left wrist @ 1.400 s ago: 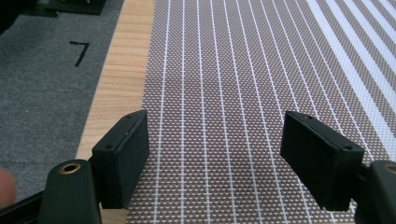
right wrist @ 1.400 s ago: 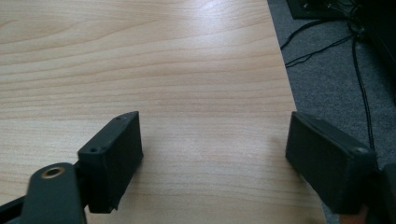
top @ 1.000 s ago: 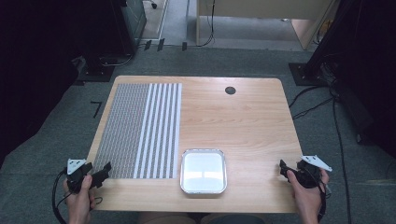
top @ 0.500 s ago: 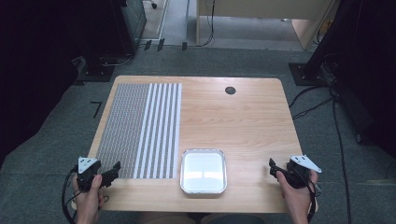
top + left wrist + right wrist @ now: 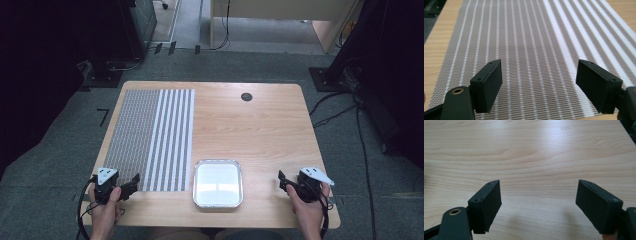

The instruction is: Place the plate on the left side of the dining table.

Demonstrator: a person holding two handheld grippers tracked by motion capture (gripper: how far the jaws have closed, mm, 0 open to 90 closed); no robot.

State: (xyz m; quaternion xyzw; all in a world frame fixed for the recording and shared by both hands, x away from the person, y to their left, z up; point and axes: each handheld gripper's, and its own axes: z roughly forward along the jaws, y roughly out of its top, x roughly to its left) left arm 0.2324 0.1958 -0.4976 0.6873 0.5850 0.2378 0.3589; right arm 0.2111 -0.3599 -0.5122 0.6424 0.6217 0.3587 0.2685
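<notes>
A striped woven placemat (image 5: 151, 137) lies on the left half of the wooden table (image 5: 260, 130). An empty shiny metal tray (image 5: 218, 183) sits at the front middle. My left gripper (image 5: 131, 186) hovers at the mat's front left corner, held in a hand; its jaws stand wide apart over the mat (image 5: 531, 50) with nothing between them (image 5: 537, 87). My right gripper (image 5: 284, 182) is at the front right, right of the tray, open over bare wood (image 5: 536, 157), nothing between its fingertips (image 5: 537, 207).
A small dark round grommet (image 5: 246, 96) sits near the table's far edge. Grey carpet surrounds the table, with cables (image 5: 340, 107) on the floor at the right and dark furniture at the back left.
Both hands have moved inward over the table's front edge: the left gripper rightward to the mat's corner, the right gripper leftward toward the tray.
</notes>
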